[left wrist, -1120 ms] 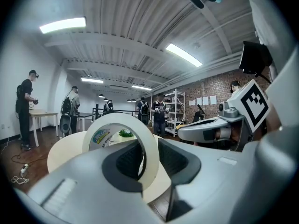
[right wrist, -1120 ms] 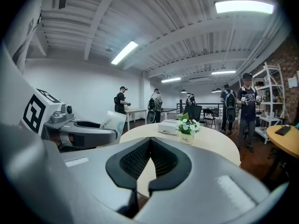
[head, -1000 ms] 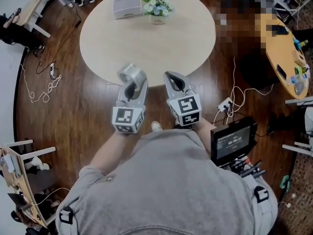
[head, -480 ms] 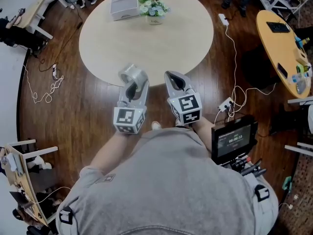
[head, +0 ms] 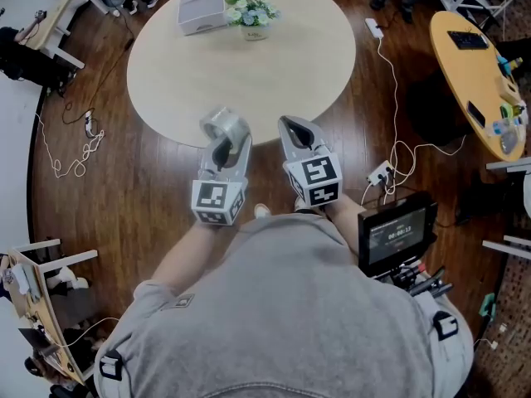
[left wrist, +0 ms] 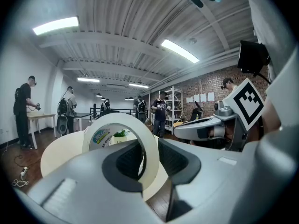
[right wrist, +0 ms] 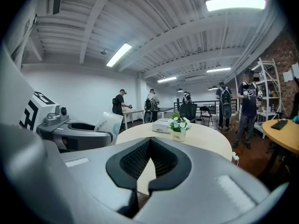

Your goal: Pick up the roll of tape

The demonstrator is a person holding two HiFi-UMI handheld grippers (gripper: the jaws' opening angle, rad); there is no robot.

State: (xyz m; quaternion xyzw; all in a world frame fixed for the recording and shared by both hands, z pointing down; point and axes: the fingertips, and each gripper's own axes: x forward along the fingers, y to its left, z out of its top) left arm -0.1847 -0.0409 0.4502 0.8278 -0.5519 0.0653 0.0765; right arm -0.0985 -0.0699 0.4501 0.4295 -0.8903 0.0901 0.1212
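Both my forearms reach out toward 12 o'clock, side by side and tipped slightly down. My left tool [head: 225, 138] is clamped on the roll of tape [left wrist: 148, 146], which stands upright between its jaws at the round table's [head: 249, 81] 6 o'clock edge. My right tool [head: 297, 131], just beside it at 3 o'clock, is clenched on nothing.

Right tool [right wrist: 150, 138] jaws together, empty; round table [right wrist: 208, 141] beyond bears flower pot [right wrist: 179, 129], white box [right wrist: 163, 125]
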